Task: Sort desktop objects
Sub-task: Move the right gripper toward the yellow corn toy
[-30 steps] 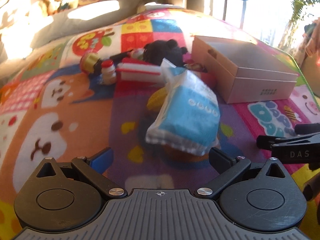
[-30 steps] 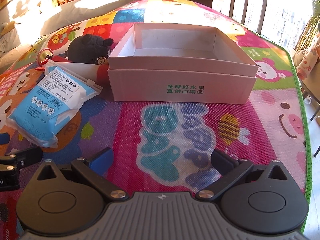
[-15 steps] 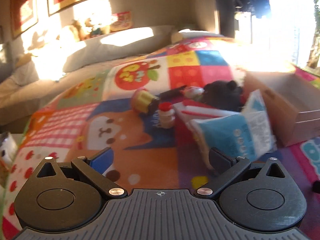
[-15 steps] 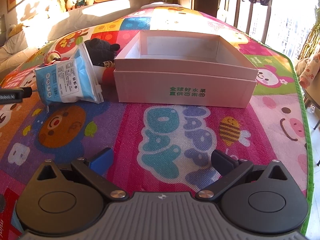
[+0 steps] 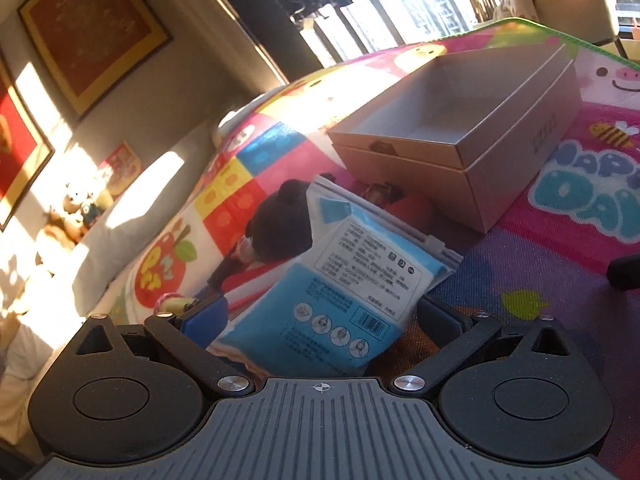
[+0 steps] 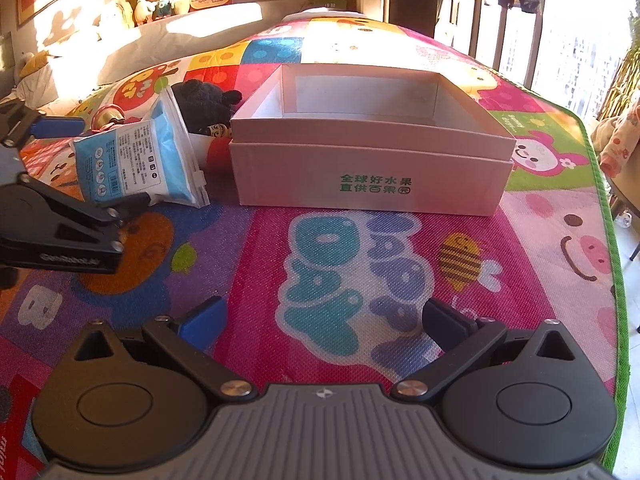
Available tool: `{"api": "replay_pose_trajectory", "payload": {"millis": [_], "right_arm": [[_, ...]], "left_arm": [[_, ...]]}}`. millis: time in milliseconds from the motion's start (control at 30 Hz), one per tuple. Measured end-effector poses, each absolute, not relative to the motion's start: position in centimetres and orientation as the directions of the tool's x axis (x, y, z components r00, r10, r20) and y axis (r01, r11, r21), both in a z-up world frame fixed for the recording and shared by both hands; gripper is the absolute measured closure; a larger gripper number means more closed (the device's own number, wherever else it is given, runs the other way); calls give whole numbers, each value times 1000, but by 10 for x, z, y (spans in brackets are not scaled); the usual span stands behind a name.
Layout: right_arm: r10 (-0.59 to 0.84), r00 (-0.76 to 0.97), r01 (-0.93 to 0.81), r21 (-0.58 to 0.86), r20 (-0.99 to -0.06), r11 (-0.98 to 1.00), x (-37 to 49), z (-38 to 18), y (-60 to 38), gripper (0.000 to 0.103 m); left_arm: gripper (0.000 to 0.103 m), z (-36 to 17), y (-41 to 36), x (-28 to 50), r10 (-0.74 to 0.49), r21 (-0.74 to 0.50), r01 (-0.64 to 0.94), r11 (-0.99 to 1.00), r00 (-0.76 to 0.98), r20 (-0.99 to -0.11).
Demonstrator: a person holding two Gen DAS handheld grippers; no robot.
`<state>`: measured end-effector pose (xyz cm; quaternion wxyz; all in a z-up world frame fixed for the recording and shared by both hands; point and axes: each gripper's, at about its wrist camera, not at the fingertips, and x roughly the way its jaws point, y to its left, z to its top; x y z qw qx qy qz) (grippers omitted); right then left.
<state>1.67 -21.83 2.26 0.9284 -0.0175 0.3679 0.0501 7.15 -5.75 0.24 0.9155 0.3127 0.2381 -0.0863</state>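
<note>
**Carry the mask pouch over the near wall and into the box**

Your left gripper [image 5: 320,316] has the blue-and-white mask pouch [image 5: 352,280] between its fingers, which sit wide at the pouch's edges. Whether they are truly pinching it or only framing it, you cannot tell from either view. In the right wrist view the pouch [image 6: 140,160] looks lifted and tilted, label side towards you, just left of the open cardboard box [image 6: 372,168]. Your right gripper [image 6: 320,324] is spread and empty, hovering over the play mat [image 6: 360,264] near the box's front.

How to do this step well, as a judgement:

- The pouch is soft and will likely sag. Confirm a firm hold before travelling, or it may slip out.
- Raise it enough that its drooping corner clears the box's left wall, then move right until the pouch hangs over the bare floor of the box.
- Lower before releasing, so it lies flat and leaves room for the rest.
- Keep clear of the black plush toy [image 6: 208,100] and the other small items at far left, still to be sorted.
- Keep the right gripper back from the box.
</note>
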Motion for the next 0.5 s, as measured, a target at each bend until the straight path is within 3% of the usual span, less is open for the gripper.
{"api": "replay_pose_trajectory", "payload": {"millis": [67, 233, 400, 500], "right_arm": [[81, 725, -105, 6, -684, 994, 16, 22, -219, 0], [81, 725, -105, 7, -684, 994, 16, 22, -219, 0], [99, 722, -122, 15, -685, 992, 15, 24, -220, 0], [149, 711, -186, 20, -688, 982, 12, 28, -215, 0]], "left_arm": [[25, 2, -58, 72, -5, 525, 305, 794, 868, -496], [38, 13, -48, 64, 11, 471, 258, 843, 869, -496], [41, 42, -11, 34, -75, 225, 252, 941, 806, -588], [37, 45, 11, 12, -125, 91, 236, 967, 758, -641]]}}
